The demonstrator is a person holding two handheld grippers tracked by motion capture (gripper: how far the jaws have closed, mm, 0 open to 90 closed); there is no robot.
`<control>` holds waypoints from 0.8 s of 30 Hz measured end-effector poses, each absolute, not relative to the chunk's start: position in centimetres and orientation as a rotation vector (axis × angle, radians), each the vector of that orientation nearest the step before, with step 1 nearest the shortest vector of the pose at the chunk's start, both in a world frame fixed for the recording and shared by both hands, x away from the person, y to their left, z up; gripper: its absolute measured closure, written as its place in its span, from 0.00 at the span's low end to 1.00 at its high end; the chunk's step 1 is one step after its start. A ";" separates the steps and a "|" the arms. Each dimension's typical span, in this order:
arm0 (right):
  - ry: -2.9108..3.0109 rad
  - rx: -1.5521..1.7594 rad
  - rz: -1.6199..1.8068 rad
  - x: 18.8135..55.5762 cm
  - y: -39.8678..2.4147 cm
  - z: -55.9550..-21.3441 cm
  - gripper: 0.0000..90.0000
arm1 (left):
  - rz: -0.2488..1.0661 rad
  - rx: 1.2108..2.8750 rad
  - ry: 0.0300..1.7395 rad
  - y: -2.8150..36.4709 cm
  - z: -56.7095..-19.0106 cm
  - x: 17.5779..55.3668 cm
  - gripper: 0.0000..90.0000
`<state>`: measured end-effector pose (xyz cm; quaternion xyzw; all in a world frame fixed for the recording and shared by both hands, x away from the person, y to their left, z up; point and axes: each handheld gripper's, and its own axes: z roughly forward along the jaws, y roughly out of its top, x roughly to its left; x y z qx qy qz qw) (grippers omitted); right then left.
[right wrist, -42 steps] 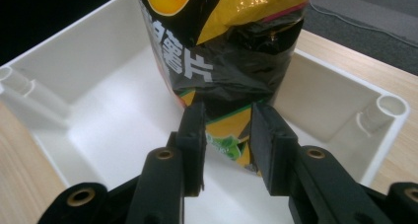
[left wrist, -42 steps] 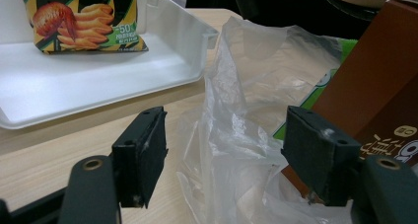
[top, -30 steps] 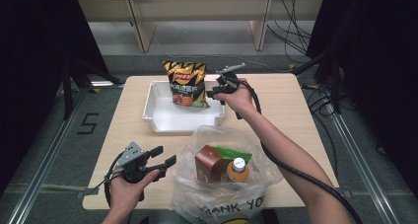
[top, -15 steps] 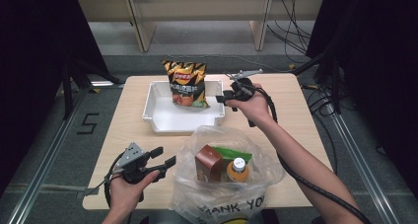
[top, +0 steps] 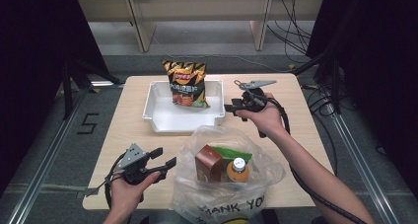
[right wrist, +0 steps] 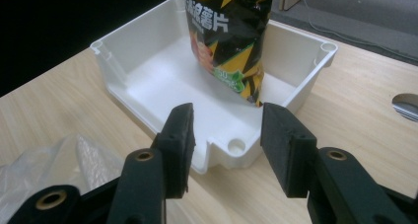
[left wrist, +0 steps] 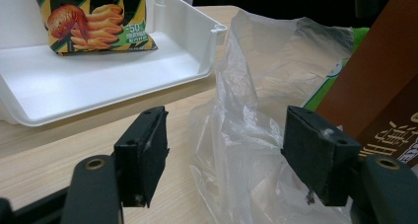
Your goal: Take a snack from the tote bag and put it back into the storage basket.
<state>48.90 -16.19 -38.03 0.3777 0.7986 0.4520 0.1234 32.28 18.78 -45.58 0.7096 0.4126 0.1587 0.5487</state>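
Right tool (top: 229,107) open and empty just off the white bin's (top: 162,127) right rim, left tool (top: 165,159) open beside the plastic bag (top: 266,172)

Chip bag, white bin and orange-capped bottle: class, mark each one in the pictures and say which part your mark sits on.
chip bag (top: 186,83), high view, middle of its printed front.
white bin (top: 182,119), high view, bare floor of the bin.
orange-capped bottle (top: 238,164), high view, its cap.

the chip bag (left wrist: 93,19) loses its top to the frame edge; the brown carton (left wrist: 379,81) is cropped at right.
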 end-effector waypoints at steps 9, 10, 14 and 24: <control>2.321 1.060 1.346 47.0 -17.2 -37.5 0.63 | 0.369 1.677 0.974 18.7 -45.6 32.3 0.36; 2.321 1.068 1.369 46.7 -17.2 -37.4 0.63 | 0.373 1.681 0.978 18.7 -45.6 32.2 0.36; 2.333 1.021 1.362 45.5 -17.6 -37.1 0.63 | 0.374 1.679 0.977 18.6 -45.5 32.2 0.36; 2.390 0.919 1.389 42.6 -18.8 -37.4 0.69 | 0.371 1.673 0.984 18.6 -45.6 32.2 0.36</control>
